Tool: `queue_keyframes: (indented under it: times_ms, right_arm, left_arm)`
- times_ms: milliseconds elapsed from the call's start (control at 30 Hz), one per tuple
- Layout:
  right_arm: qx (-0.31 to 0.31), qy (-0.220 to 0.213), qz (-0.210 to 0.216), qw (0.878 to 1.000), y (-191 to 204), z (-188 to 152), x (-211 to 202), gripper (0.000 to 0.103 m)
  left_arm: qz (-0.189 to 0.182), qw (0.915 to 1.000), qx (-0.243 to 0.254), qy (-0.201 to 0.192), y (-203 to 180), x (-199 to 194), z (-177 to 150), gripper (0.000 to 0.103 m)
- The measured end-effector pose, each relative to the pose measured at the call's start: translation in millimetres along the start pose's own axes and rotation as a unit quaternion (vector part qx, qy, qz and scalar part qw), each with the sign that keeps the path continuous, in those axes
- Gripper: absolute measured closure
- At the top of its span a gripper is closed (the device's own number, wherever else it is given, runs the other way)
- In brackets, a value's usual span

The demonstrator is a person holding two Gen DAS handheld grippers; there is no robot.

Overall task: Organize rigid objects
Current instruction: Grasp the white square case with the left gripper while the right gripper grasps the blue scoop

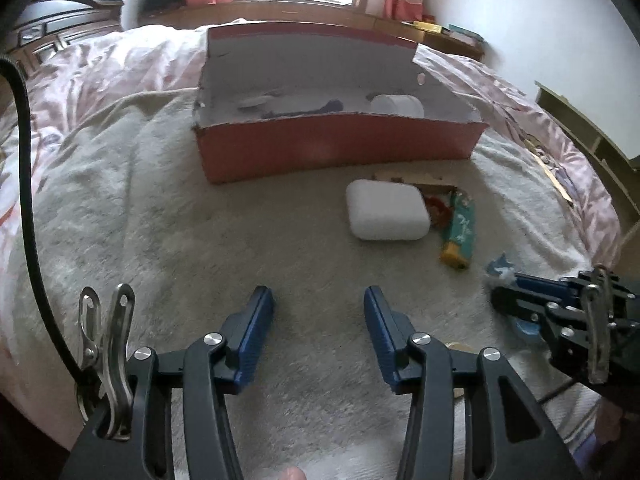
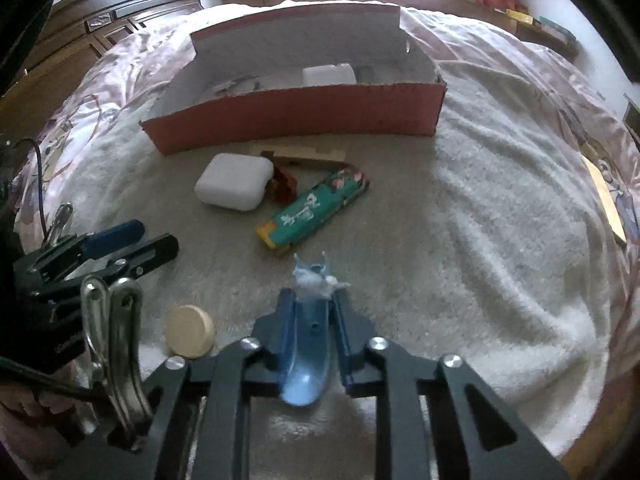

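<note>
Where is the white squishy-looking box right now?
The white box lies on the fuzzy blanket just in front of the red cardboard box, left of the green pack, a small red thing between them.

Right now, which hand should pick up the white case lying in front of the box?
Left. The left tool is open, empty and faces the white case. The right tool is shut on a blue plastic piece, so it probably has to drop that in the red box first.

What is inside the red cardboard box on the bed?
Inside the red box a white container stands at the right, and a dark blue item lies in the middle. The front wall hides the box floor nearest it.
</note>
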State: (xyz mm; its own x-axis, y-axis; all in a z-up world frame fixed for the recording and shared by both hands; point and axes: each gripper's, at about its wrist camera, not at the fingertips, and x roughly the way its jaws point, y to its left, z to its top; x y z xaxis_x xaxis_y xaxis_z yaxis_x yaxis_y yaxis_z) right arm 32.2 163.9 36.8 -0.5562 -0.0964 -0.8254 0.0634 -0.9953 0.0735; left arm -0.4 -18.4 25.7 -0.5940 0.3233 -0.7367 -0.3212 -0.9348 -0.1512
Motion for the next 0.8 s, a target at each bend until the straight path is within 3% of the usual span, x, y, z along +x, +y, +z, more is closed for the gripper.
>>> queue_keyframes:
  times_ms: [333, 467, 800]
  right_arm:
    - [0.000, -0.026, 0.009, 1.000, -28.8, -1.0, 7.0, 0.083]
    - [0.003, -0.036, 0.032, 0.999, -39.8, -8.2, 9.5, 0.084]
    - [0.015, -0.065, 0.065, 0.996, -48.7, -17.4, 9.2, 0.083]
  left_arm:
    - [0.007, 0.9997, -0.023, 0.008, -11.8, 3.2, 9.1, 0.054]
    - [0.005, 0.9994, -0.033, -0.001, -25.4, 7.1, 22.1, 0.033]
    - [0.038, 0.9992, -0.003, 0.010, -49.7, 38.8, 36.4, 0.031]
